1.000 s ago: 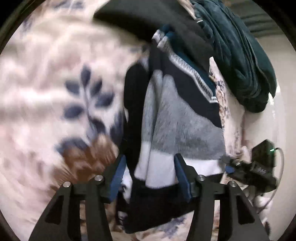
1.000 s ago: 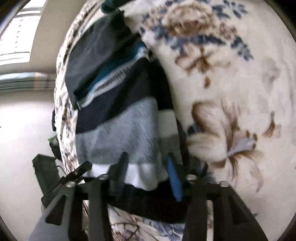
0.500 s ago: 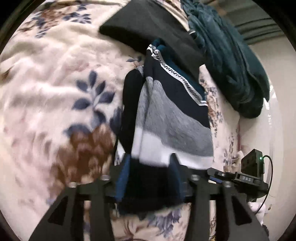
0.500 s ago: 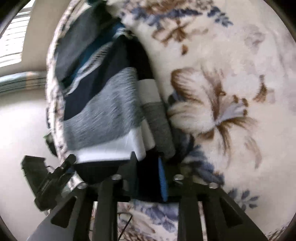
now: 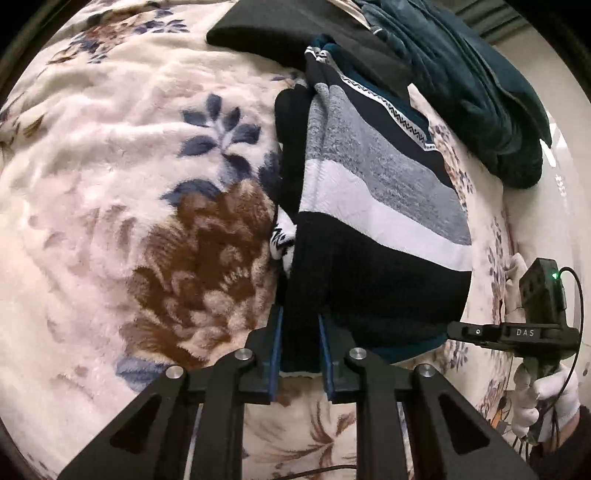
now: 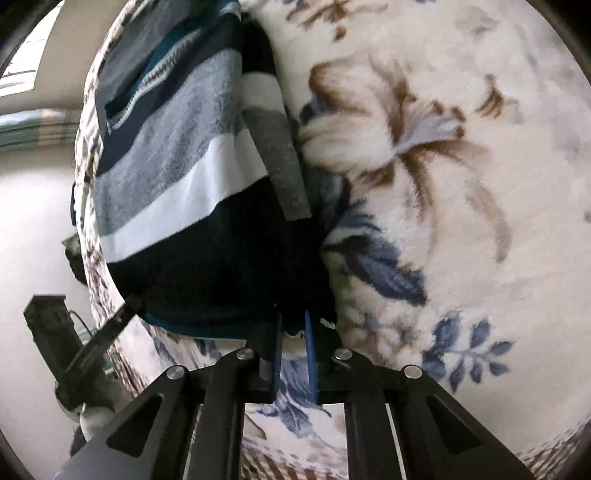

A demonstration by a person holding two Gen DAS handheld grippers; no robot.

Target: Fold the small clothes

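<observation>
A small striped sweater (image 5: pixel 376 206), with navy, white, grey and teal bands, lies partly folded on a floral fleece blanket (image 5: pixel 129 184). My left gripper (image 5: pixel 300 332) is shut on the sweater's navy bottom hem at its left corner. In the right wrist view the same sweater (image 6: pixel 192 177) lies to the left, a grey sleeve (image 6: pixel 280 162) folded along its right edge. My right gripper (image 6: pixel 293 332) is shut on the navy hem at the right corner. The right gripper also shows in the left wrist view (image 5: pixel 480 332), held in a white-gloved hand.
A black garment (image 5: pixel 295 33) and a dark teal fleece item (image 5: pixel 480 85) lie beyond the sweater at the far end. The blanket's edge and a pale wall run along the right in the left wrist view, along the left (image 6: pixel 33 206) in the right wrist view.
Both grippers slid back along the sweater from the white band to the navy hem and closed on it. The sweater now lies flatter.
</observation>
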